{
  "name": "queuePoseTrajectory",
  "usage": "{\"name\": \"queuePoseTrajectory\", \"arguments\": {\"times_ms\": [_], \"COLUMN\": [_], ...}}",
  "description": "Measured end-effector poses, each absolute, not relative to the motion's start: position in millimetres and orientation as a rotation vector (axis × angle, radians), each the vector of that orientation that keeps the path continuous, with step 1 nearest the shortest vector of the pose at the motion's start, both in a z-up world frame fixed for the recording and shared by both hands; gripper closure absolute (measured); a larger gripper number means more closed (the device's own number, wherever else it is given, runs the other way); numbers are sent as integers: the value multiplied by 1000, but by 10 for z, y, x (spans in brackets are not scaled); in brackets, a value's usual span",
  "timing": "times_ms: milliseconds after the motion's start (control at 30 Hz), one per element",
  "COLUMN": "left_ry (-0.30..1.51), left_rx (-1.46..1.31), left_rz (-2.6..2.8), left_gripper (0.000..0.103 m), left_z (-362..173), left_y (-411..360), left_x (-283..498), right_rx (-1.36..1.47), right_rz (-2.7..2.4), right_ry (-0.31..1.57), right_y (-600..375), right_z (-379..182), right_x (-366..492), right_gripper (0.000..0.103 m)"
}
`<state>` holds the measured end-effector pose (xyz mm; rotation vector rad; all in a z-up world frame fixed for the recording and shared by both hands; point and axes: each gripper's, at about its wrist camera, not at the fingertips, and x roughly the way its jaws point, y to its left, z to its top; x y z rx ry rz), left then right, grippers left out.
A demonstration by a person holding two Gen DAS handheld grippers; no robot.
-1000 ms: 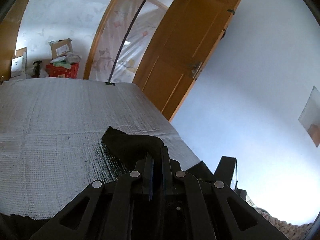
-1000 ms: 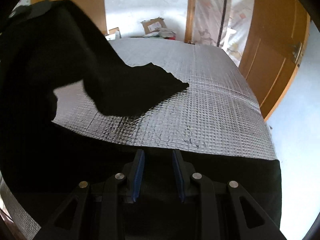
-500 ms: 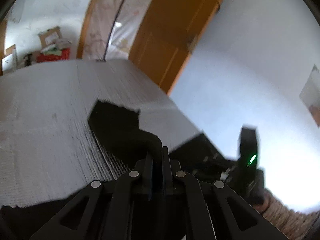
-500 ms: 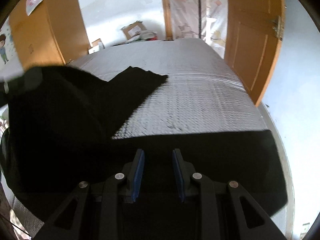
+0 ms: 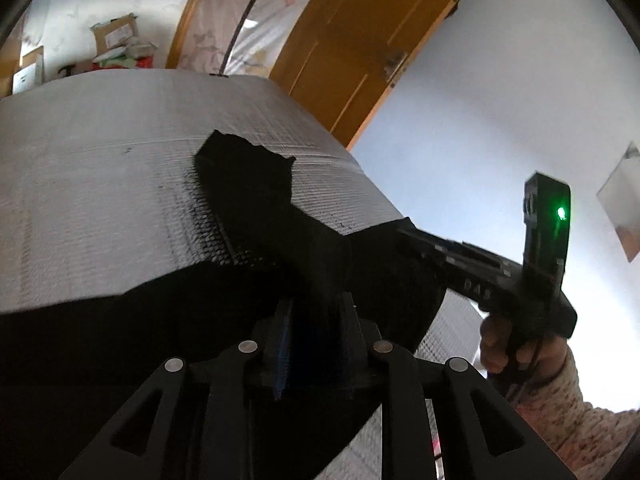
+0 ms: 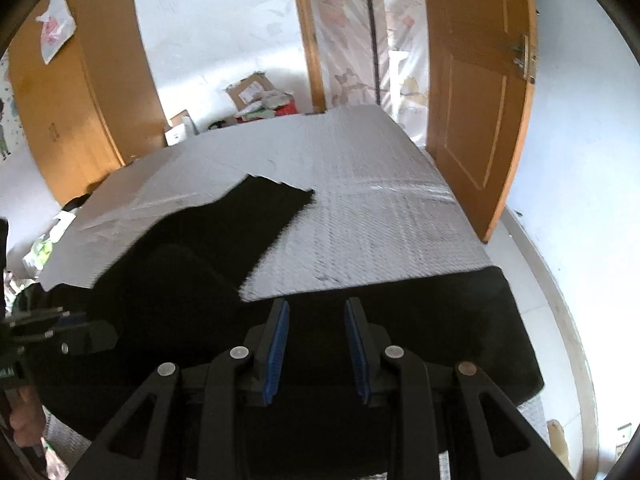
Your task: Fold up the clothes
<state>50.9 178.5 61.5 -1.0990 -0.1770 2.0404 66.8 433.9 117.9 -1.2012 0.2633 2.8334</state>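
My left gripper (image 5: pixel 310 336) is opening its jaws, with a ridge of the black garment (image 5: pixel 248 200) between the pads; I think the fabric is slipping free, though dark cloth on dark fingers makes that hard to read. My right gripper (image 6: pixel 316 344) sits half open over the garment's near hem, and I cannot tell whether it pinches any cloth. The garment lies on the silver quilted table (image 5: pixel 80 168), its body at six o'clock and a sleeve reaching toward twelve. My worry: if the fabric catches on the left pad as I pull away, it will drag the fold crooked. The hem overhangs the near edge at five o'clock in the right wrist view, so its weight could pull the garment off.
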Motion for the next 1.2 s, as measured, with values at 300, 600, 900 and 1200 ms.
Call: {"name": "queuePoseTrajectory", "arguments": {"times_ms": [300, 600, 900, 1200], "left_ry": [-238, -293, -266, -272], "left_rx": [-1136, -1197, -1219, -1210], "left_rz": [2087, 2102, 2085, 2065], "left_gripper": [64, 64, 64, 64], "left_z": [443, 240, 127, 116], "left_y": [1295, 1021, 963, 940], "left_x": [676, 696, 729, 705], "right_rx": [-1201, -1336, -1569, -1721], "right_rz": [2968, 3023, 2980, 2857], "right_ry": [217, 115, 67, 15], "right_y": [3994, 3501, 3160, 3017], "right_z": [1442, 1428, 1306, 1144], "right_x": [356, -15, -533, -750], "right_gripper": [74, 74, 74, 74]}}
